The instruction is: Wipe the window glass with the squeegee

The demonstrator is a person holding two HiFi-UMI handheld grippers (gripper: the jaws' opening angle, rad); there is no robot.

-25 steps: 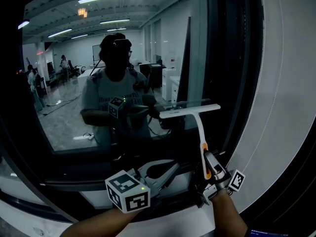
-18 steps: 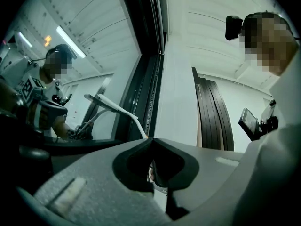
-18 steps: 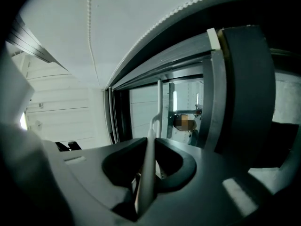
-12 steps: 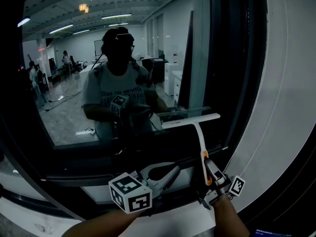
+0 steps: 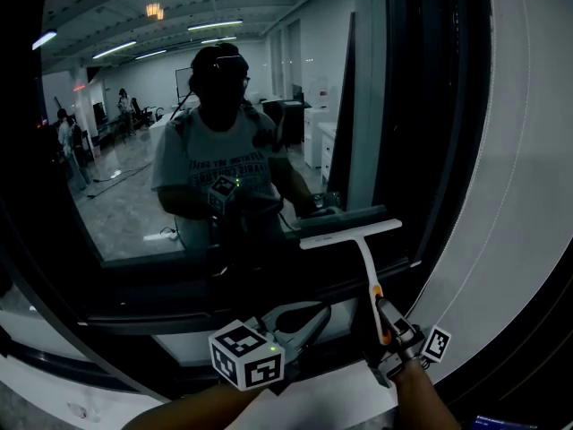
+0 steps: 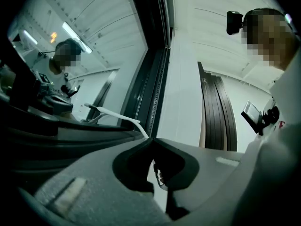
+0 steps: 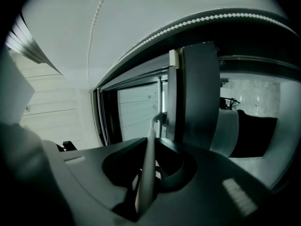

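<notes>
Right gripper view is showing the right hand-held gripper [image 7: 149, 147] clamping the pale handle of the squeegee [image 7: 145, 178], which is rising straight out from between its jaws toward the window. Head view is placing that same hand-held gripper [image 5: 387, 322] low at the right, with the squeegee [image 5: 362, 251] standing above it. The handle is running up and slightly leftward, orange near the grip. The white blade [image 5: 350, 233] is lying crosswise at its top, nearly level, with its right end tipping a little higher.

The blade is sitting over the lower right corner of the window glass [image 5: 125, 141], just beside the dark window frame [image 5: 421, 124]. Its reflection is meeting it edge to edge, so it is probably pressing on the pane, though contact is not plain.

The left hand-held gripper [image 5: 315, 315] is hanging below and left of the blade, apart from the handle. Left gripper view is showing that hand-held gripper [image 6: 151, 141] with jaws closed together on nothing. Most of the glass is lying up and to the left of the blade, so the coming stroke is likely depending on the right hand holding the blade's long axis across the pull. A white roller blind [image 5: 528, 168] is hanging right of the frame.
</notes>
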